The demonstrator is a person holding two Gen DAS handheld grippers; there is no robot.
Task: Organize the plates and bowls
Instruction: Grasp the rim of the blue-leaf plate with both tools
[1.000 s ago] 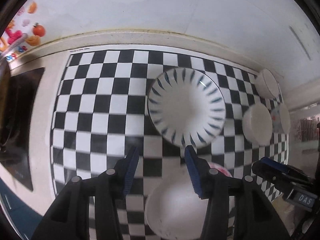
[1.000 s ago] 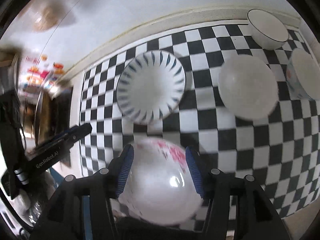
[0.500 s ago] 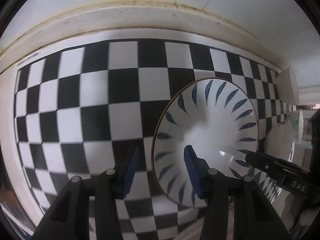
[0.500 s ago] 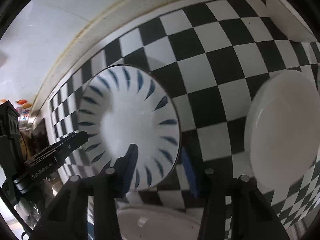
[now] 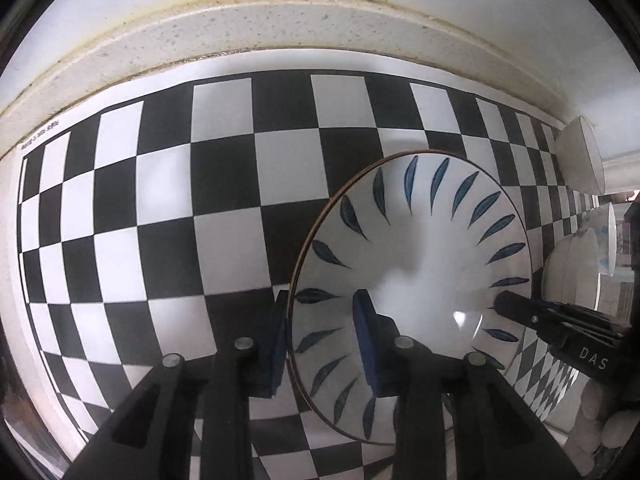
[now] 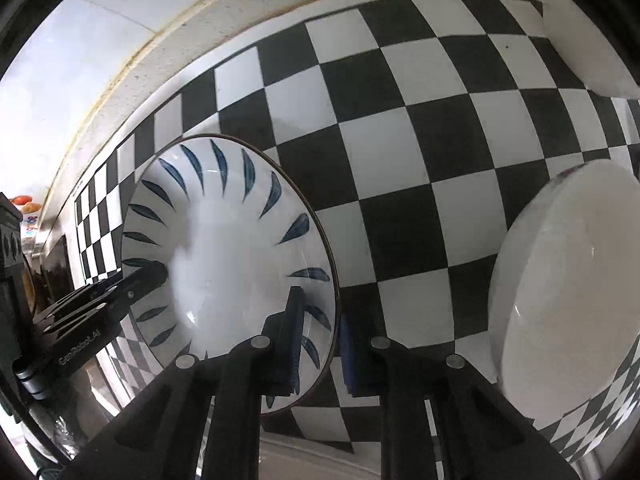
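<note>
A white plate with blue leaf marks [image 5: 424,264] lies on the black-and-white checkered mat [image 5: 168,208]. My left gripper [image 5: 322,336] straddles the plate's left rim, one blue pad outside and one inside, with a gap on each side. In the right wrist view the same plate [image 6: 224,248] has my right gripper [image 6: 320,344] astride its right rim, jaws close to the rim. Each gripper's tip shows across the plate in the other's view. A plain white bowl [image 6: 568,300] sits to the right.
More white bowls stand at the mat's right end [image 5: 580,160] [image 5: 572,272]. A speckled counter ledge and white wall [image 5: 280,28] run along the far side. Another white dish edge [image 6: 588,52] is at the upper right.
Both grippers have moved forward and down onto the leaf plate, each now straddling one side of its rim. The pink-flowered bowl seen near the right gripper a second ago is out of view.
</note>
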